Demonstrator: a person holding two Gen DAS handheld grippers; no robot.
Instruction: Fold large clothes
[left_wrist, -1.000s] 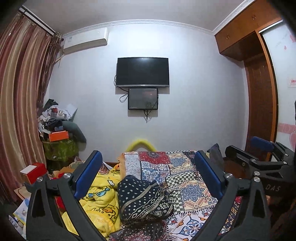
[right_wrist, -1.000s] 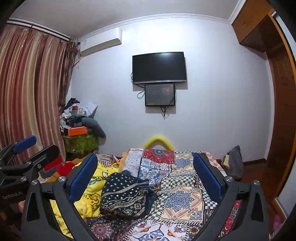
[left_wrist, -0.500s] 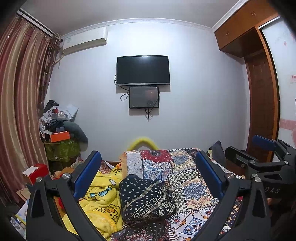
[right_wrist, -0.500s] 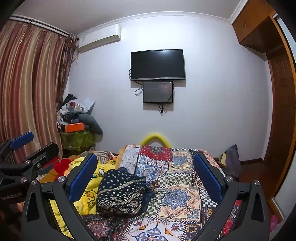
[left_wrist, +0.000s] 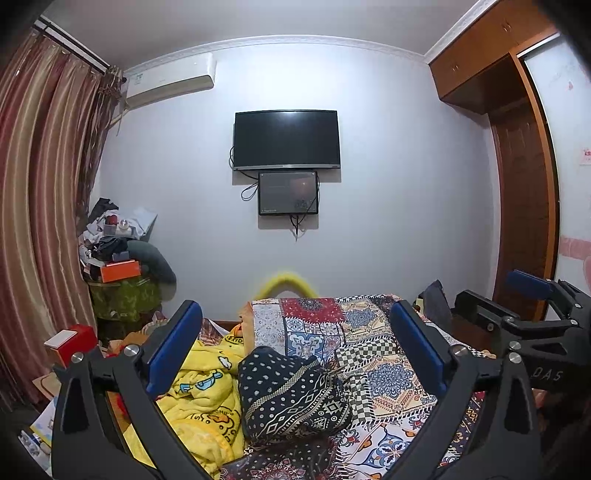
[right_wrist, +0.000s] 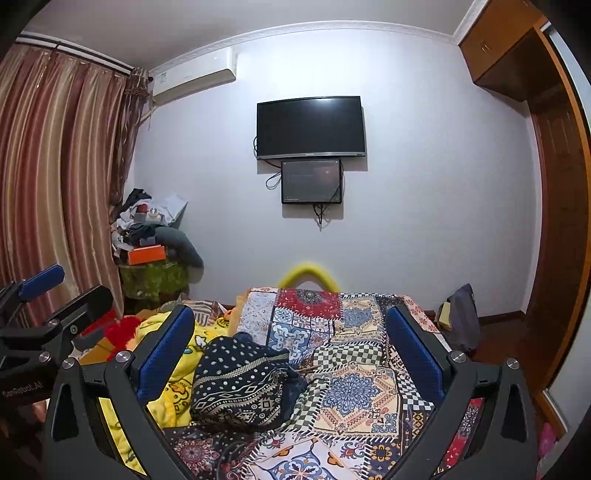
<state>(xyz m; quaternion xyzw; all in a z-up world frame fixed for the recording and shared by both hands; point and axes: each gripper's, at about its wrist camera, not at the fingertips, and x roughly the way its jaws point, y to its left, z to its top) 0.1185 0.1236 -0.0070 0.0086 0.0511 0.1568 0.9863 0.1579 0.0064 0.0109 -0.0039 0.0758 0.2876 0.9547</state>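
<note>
Both grippers hang above the bed with nothing between their blue pads. My left gripper (left_wrist: 295, 354) has its jaws spread wide, and my right gripper (right_wrist: 290, 354) is spread just as wide; each shows at the edge of the other's view, side by side and apart. Ahead of and below both, between their fingers, lies the dark navy patterned garment (left_wrist: 291, 398), bunched in a loose heap on the patchwork bedspread (left_wrist: 369, 347), touched by neither gripper. Just to the left of that heap a yellow cartoon-print blanket (left_wrist: 203, 398) lies crumpled against it. Straight ahead on the far wall hangs a dark television (left_wrist: 287, 139) with a smaller screen (left_wrist: 288, 192) beneath it. Off to the far left stand striped curtains (left_wrist: 37, 206) and a piled-up stand topped with an orange box (left_wrist: 120, 270).
</note>
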